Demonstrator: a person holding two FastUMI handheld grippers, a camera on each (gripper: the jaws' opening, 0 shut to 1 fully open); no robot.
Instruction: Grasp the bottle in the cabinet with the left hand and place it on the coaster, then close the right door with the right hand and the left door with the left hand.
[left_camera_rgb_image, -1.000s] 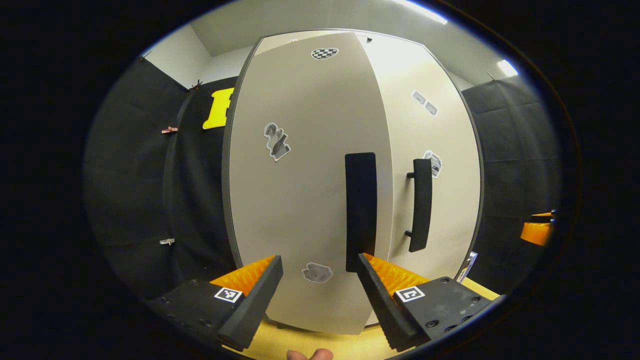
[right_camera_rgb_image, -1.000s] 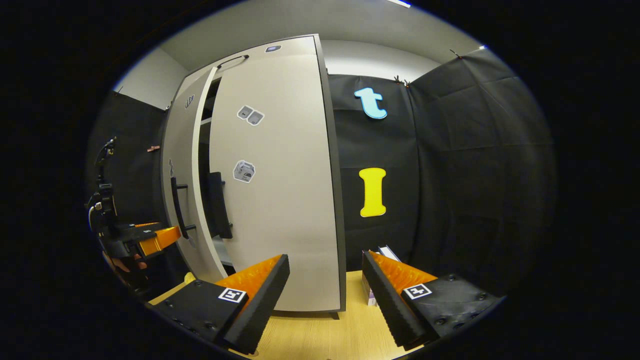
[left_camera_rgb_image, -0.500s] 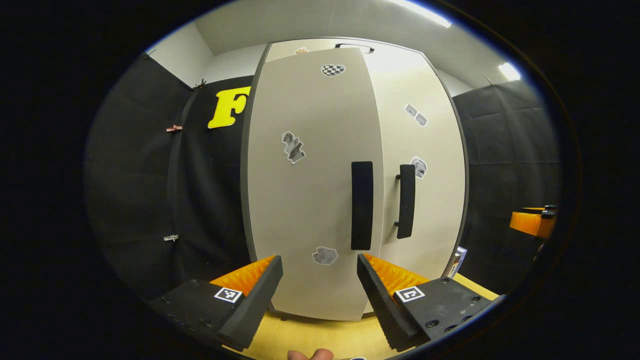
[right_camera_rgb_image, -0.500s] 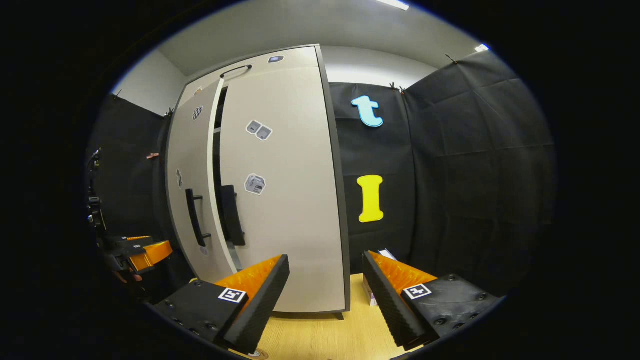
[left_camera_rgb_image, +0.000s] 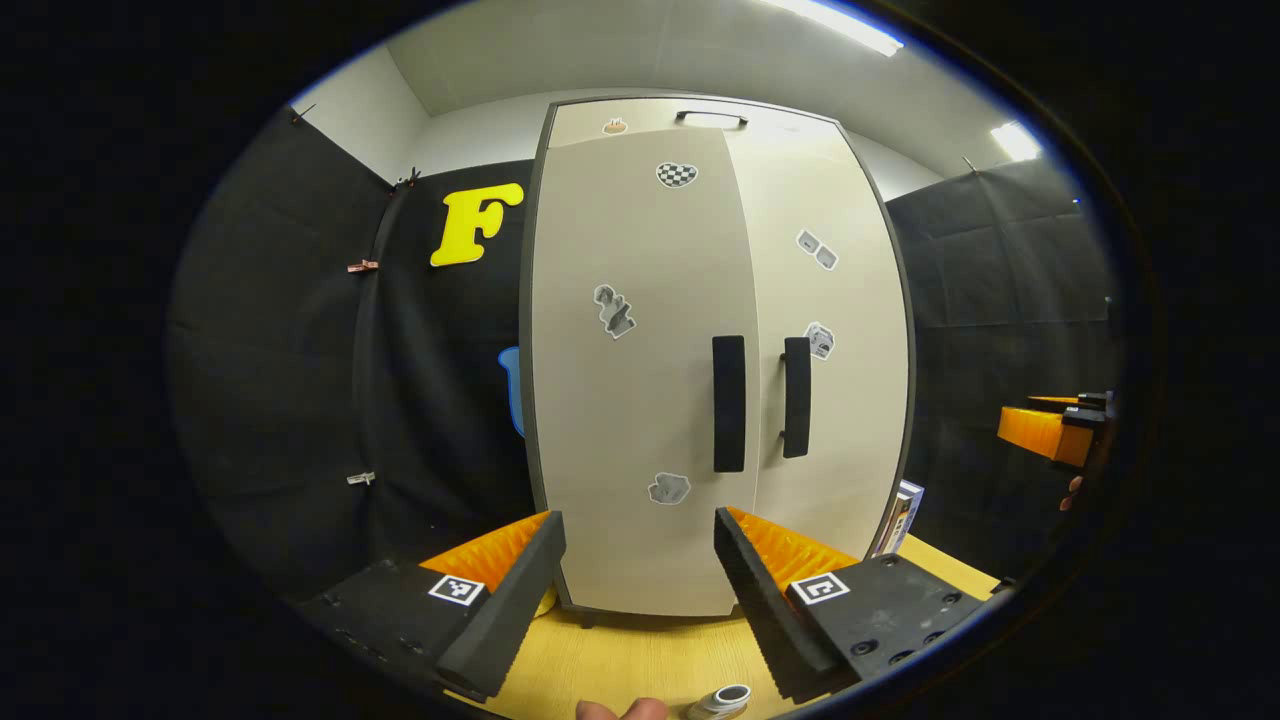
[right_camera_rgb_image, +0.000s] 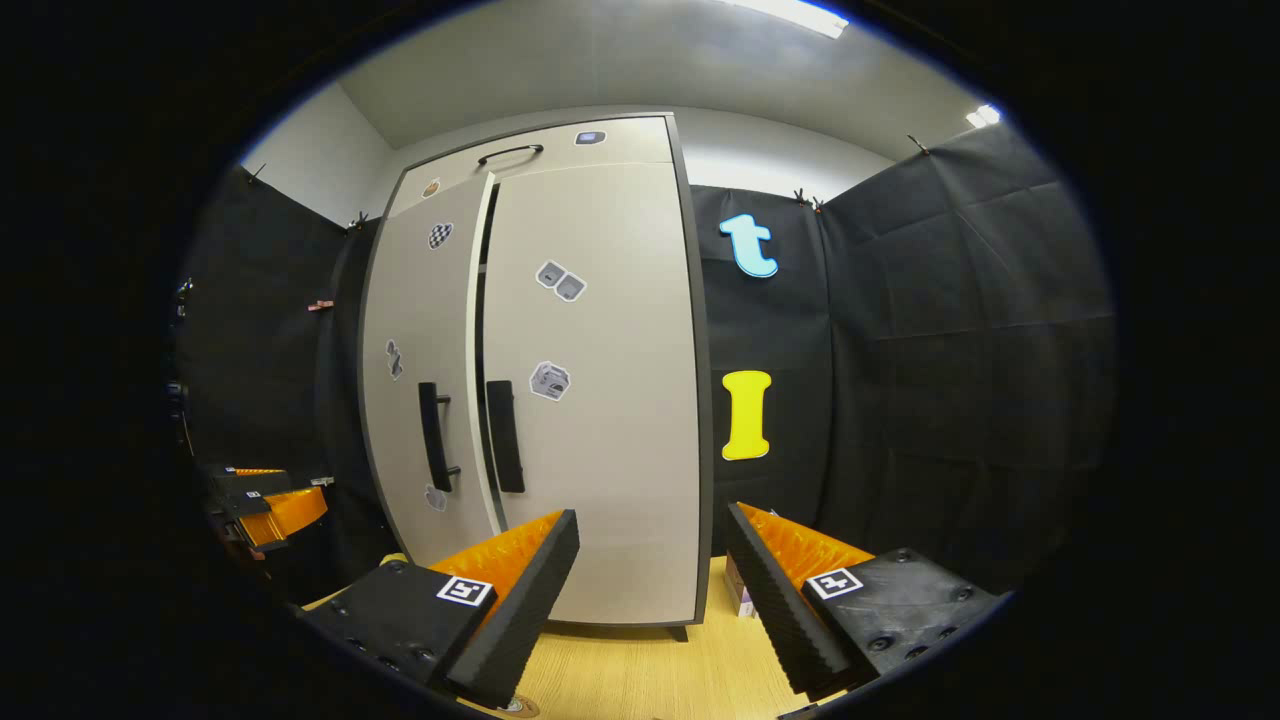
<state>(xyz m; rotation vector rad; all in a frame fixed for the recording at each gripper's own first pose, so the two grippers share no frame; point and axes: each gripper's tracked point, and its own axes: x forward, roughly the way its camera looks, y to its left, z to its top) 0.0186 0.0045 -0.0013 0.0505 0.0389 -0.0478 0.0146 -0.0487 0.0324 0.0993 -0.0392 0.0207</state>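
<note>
The tall beige two-door cabinet (left_camera_rgb_image: 700, 400) with black vertical bar handles stands at the back edge of the pale wooden bench (left_camera_rgb_image: 640, 660), its left door (left_camera_rgb_image: 640, 380) flush shut and its right door (right_camera_rgb_image: 600, 400) all but shut, a thin dark gap showing between them in the right gripper view. The left gripper (left_camera_rgb_image: 640, 560) hangs before the doors with its orange-and-black fingers spread wide and empty, and the right gripper (right_camera_rgb_image: 650, 560) is likewise wide open and holds nothing. The bottle (left_camera_rgb_image: 722, 700) shows only as a pale top with a dark round mouth at the bench's near edge, just beside a fingertip (left_camera_rgb_image: 620, 710); its coaster cannot be made out.

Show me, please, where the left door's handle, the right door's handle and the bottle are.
left door's handle (left_camera_rgb_image: 729, 403), left gripper view, mid-bar.
right door's handle (left_camera_rgb_image: 796, 397), left gripper view, mid-bar.
bottle (left_camera_rgb_image: 722, 700), left gripper view, its top at the bottom edge.
</note>
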